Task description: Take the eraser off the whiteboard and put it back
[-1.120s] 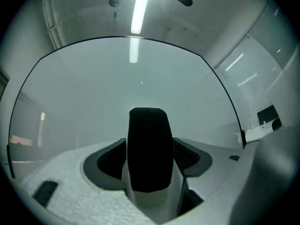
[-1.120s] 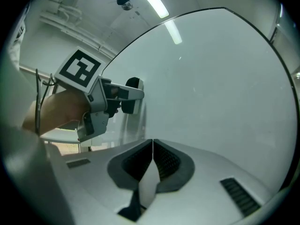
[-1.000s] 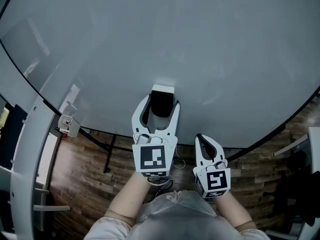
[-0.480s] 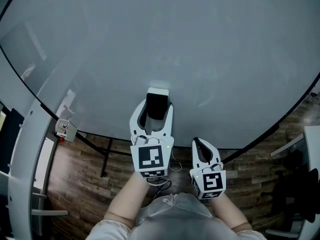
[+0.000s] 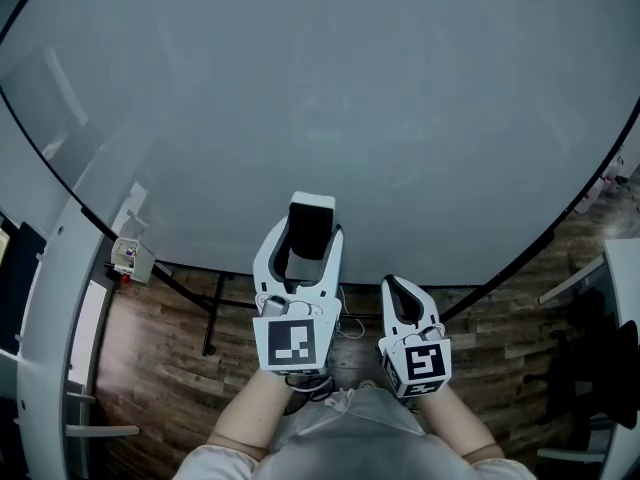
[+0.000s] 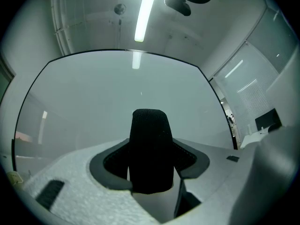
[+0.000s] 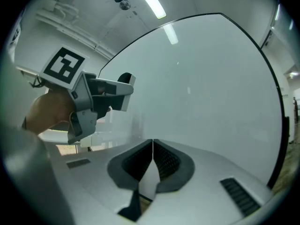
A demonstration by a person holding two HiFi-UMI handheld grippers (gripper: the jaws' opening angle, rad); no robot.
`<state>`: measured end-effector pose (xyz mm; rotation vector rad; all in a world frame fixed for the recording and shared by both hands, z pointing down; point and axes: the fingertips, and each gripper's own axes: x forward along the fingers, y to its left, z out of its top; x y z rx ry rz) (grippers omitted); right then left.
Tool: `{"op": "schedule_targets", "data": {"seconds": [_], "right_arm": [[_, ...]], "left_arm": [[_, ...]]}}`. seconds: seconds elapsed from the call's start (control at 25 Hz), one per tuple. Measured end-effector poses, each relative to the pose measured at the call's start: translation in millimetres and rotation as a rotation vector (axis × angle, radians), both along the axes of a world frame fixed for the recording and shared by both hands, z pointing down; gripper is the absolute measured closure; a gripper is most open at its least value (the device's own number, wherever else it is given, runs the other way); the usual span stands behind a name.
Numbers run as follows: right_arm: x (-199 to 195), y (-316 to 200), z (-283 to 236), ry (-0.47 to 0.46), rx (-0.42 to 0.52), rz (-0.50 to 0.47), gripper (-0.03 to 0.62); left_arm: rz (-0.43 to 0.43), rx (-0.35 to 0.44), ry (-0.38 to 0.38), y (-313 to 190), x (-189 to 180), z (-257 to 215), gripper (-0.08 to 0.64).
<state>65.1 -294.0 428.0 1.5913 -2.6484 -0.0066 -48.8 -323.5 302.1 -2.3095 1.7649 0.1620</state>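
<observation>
The eraser (image 5: 311, 214), a white block with a black felt face, sits between the jaws of my left gripper (image 5: 309, 232) in front of the large whiteboard (image 5: 330, 88). Those jaws have just been closing, and their pads now press on the eraser's sides. In the left gripper view the black felt of the eraser (image 6: 150, 144) stands upright and fills the gap of the left gripper (image 6: 151, 170). My right gripper (image 5: 401, 290) hangs lower right of it, shut and holding nothing. In the right gripper view the right gripper (image 7: 153, 149) has its pads meeting, facing the whiteboard (image 7: 211, 88).
Wooden floor (image 5: 180, 368) lies below the board's lower edge, with dark stand legs (image 5: 212, 313) and a cable on it. A small grey box (image 5: 132, 258) hangs on a white frame (image 5: 55, 298) at the left. Dark furniture (image 5: 600, 358) stands at the right.
The left gripper's jaws closed in on the eraser, then drew back toward me with it, away from the whiteboard. The right gripper drifted slightly down and left.
</observation>
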Motion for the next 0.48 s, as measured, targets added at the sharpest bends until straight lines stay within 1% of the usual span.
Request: {"op": "schedule_targets", "data": {"seconds": [0.08,0.2,0.32,0.48], "right_arm": [[-3.1,6.1,2.5,0.005,-0.001,0.005,0.566],[-7.7,15.6,4.1,0.027,0.016,0.016,0.566],[-13.7,26.1,4.4,0.023,0.015,0.020,0.565],[-23.0,38.5,8.3,0.013,0.005,0.026,0.566]], "left_arm": [[0.011,-0.014,0.003,11.9,-3.1,7.0,0.296],[0.029,-0.015,-0.018,31.9,-4.6,14.3,0.296],[0.041,-0.022,-0.031,52.5,-8.7,27.7,0.296],[0.046,-0.112,-0.004,70.1,-20.2,70.8,0.296]]}}
